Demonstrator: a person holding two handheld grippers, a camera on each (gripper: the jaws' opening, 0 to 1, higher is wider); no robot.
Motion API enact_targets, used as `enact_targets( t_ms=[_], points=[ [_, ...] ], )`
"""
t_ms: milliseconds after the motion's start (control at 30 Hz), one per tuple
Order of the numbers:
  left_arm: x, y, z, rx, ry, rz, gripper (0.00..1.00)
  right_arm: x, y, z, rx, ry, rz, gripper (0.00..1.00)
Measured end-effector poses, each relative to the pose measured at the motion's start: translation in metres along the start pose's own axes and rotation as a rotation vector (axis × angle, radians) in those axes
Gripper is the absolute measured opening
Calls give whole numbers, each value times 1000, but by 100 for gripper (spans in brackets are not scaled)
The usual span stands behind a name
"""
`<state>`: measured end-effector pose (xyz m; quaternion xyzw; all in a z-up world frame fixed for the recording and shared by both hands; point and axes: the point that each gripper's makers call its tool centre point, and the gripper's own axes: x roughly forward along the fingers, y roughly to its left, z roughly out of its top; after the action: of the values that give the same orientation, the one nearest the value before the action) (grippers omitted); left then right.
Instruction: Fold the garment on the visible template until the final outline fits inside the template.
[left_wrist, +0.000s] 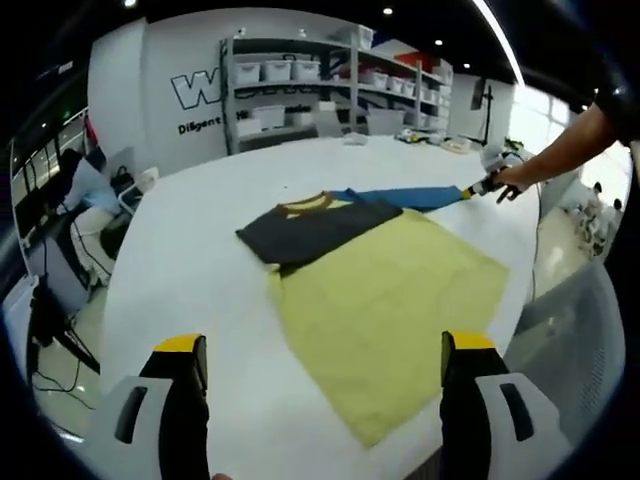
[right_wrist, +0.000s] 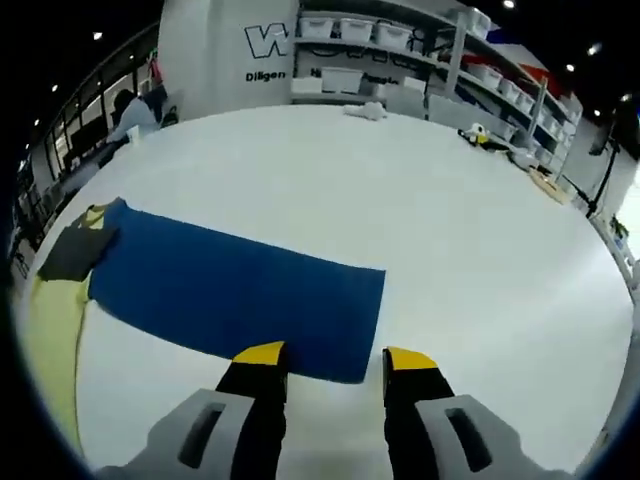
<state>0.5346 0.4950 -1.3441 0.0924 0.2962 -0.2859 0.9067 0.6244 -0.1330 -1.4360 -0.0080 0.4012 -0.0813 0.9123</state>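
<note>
garment (right_wrist: 240, 295) is lying at mid-frame, part over the yellow template (left_wrist: 390, 300). right gripper (right_wrist: 325, 365), jaws spread, is apparently reaching the blue hem: pinch squarely. left gripper (left_wrist: 325, 360) is hovering spread.

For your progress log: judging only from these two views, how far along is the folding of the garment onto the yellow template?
Done: the dark body looks folded, lying partly across the yellow template. In hand: the right gripper sits open at the end of the blue sleeve, which is stretched out flat. Left: that sleeve lies well off the template and needs folding in. The left gripper hovers open, holding nothing.
</note>
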Motion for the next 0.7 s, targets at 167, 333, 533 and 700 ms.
enact_targets(
  t_ms=[167,333,533,700],
  points=[
    [-5,4,-2,4,4,9,95,1,2,1,9,-9,4,21],
    [-5,7,-4,-4,7,17,94,2,12,2,-1,-14,33,8],
    [-4,5,-7,0,14,15,93,0,16,4,-1,-13,62,0],
    [-4,5,-9,-10,10,17,93,-3,18,6,12,-15,78,0]
  ],
)
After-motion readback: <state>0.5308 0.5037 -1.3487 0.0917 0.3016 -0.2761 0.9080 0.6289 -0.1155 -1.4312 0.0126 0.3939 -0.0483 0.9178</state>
